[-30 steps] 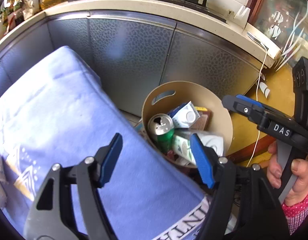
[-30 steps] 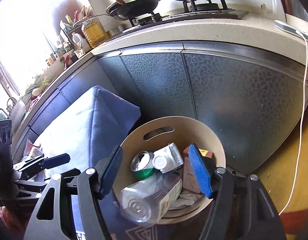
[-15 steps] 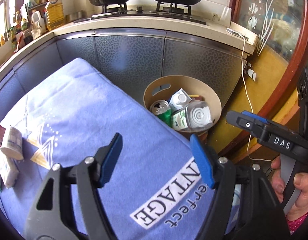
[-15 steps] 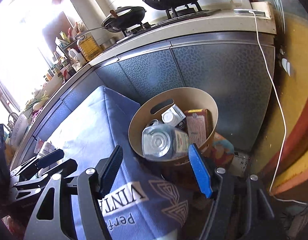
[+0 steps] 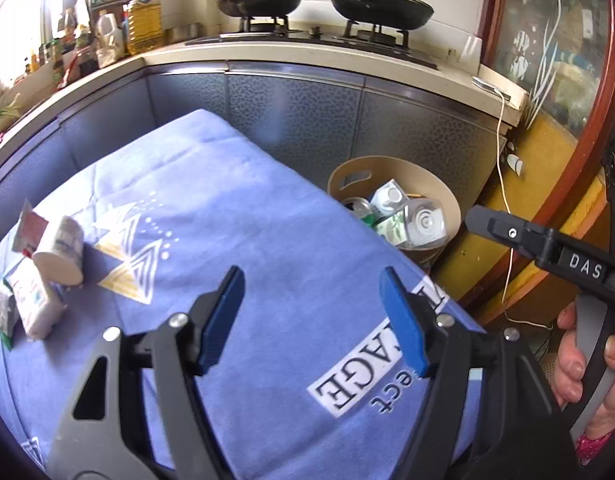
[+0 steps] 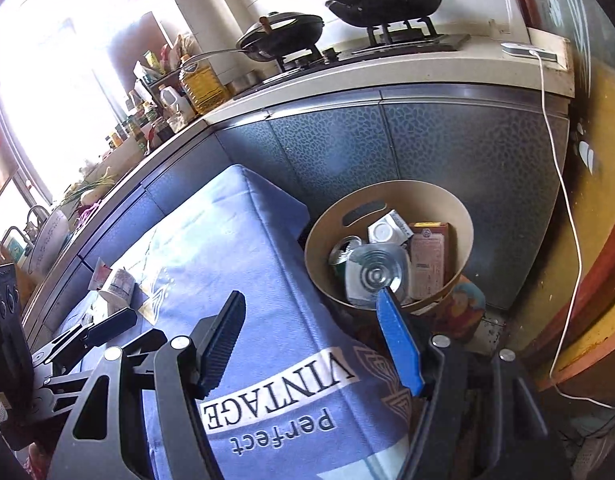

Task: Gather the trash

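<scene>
two grippers up over the blue cloth (image 5: 235, 216), both with nothing in them. far left of the left wrist view, the trash on the cloth: a roll (image 5: 59, 250) lying on its side, a red-and-white packet (image 5: 27, 230) just behind it, a small carton (image 5: 33, 308) in front, touching or nearly so, and a dark scrap (image 5: 3, 314) at the very edge. moving across, the left gripper (image 5: 311, 320) hangs above the bare middle of the cloth, blue pads spread wide, well apart from that pile. on past the cloth's right edge, the bin (image 5: 453, 208) sits on the floor against the cabinet, loaded with a can (image 5: 355, 205), a white carton (image 5: 387, 198) and a clear bottle (image 5: 425, 224). far right, the right gripper (image 5: 547, 248) in a hand (image 5: 587, 368), seen side-on there. in the right wrist view, the same roll (image 6: 117, 286) sits far left, the right gripper (image 6: 311, 340) gapes wide over the cloth's printed end, and the bin (image 6: 465, 236) is just beyond its right finger, a brown box (image 6: 427, 260) upright inside beside the bottle (image 6: 377, 274).
</scene>
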`<state>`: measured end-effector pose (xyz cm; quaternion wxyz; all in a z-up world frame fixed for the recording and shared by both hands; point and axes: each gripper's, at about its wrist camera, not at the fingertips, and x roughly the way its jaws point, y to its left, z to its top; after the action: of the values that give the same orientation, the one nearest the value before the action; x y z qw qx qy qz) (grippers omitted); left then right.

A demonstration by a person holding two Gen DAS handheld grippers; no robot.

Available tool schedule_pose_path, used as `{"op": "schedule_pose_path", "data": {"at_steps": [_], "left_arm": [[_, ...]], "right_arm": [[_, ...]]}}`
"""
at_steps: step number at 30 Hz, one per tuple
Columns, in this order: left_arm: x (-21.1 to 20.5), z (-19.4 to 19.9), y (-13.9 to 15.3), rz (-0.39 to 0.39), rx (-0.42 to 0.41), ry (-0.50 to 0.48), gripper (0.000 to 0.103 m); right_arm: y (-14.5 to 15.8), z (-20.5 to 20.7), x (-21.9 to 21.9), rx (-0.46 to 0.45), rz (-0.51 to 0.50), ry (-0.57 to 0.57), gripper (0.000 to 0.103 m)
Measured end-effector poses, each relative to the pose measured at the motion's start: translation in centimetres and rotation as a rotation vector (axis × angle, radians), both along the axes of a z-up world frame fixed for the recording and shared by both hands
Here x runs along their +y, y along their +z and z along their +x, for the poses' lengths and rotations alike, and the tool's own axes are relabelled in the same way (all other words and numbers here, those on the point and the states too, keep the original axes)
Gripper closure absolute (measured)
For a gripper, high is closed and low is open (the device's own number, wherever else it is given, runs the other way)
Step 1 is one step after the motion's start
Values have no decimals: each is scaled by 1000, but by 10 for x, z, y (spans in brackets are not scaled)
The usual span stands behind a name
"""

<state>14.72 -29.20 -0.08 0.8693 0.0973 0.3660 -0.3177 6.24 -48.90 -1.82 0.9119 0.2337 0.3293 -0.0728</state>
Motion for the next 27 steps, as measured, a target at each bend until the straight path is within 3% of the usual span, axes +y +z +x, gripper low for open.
{"op": "schedule_pose_path", "data": {"at_steps": [16, 27], "left_arm": [[98, 16, -18, 2, 6, 185, 36], [201, 33, -36, -43, 48, 359, 36]], "right_arm": [[2, 42, 78, 47, -31, 161, 35], [-3, 60, 140, 88, -69, 253, 35]]}}
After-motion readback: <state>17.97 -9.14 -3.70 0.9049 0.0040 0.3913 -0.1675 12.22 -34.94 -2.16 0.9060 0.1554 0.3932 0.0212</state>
